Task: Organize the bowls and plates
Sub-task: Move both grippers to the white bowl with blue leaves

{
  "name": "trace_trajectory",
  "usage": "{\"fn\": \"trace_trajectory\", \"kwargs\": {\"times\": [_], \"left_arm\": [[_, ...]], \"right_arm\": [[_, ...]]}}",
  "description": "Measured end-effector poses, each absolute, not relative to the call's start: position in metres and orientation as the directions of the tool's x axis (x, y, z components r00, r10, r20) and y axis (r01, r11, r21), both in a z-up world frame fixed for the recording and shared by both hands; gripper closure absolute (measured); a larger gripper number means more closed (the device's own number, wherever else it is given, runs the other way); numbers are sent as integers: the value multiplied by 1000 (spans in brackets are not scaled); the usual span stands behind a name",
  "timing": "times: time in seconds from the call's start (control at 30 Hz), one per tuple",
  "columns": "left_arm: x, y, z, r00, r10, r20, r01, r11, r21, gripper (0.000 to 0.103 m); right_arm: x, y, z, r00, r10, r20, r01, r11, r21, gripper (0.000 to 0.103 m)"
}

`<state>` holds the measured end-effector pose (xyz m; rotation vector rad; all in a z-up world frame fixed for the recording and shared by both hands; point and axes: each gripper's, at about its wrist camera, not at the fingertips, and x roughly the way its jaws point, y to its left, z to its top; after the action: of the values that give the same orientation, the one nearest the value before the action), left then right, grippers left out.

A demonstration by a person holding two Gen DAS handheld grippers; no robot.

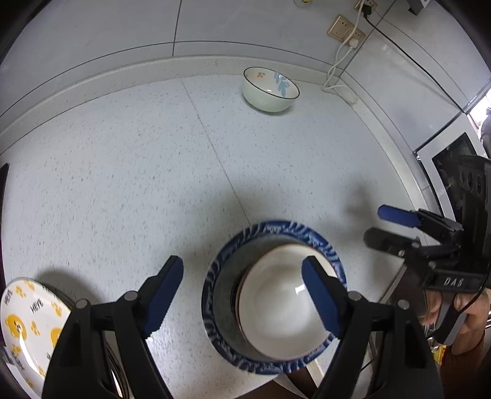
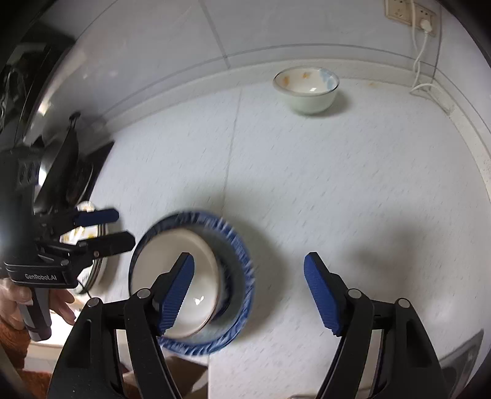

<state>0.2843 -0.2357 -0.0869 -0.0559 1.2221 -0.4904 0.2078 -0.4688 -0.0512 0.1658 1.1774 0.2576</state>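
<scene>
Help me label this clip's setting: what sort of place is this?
Most likely a home kitchen counter: a speckled countertop against a tiled wall with wall sockets, crockery such as a floral bowl and a blue-rimmed plate, and what looks like a stove alongside.

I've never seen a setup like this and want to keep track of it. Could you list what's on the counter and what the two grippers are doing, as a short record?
Surface: speckled white countertop
Near stack: white bowl sitting inside blue-patterned bowl
Far item: floral bowl, alone near the wall
Left edge: yellow-print plate
Left gripper: open, holding nothing, above the stack
Right gripper: open, holding nothing
Wall: power sockets with a white cable
</scene>
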Motion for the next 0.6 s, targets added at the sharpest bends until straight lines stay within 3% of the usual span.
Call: {"fn": "trace_trajectory", "kwargs": {"times": [0.3, 0.6], "left_arm": [[394, -260, -98, 226, -410, -883, 276, 897, -346, 24], [519, -299, -122, 271, -407, -872, 186, 911, -367, 24]], "right_arm": [[303, -531, -44, 421, 285, -861, -34, 954, 299, 29], [422, -566, -72, 405, 311, -860, 48, 932, 359, 29]]}}
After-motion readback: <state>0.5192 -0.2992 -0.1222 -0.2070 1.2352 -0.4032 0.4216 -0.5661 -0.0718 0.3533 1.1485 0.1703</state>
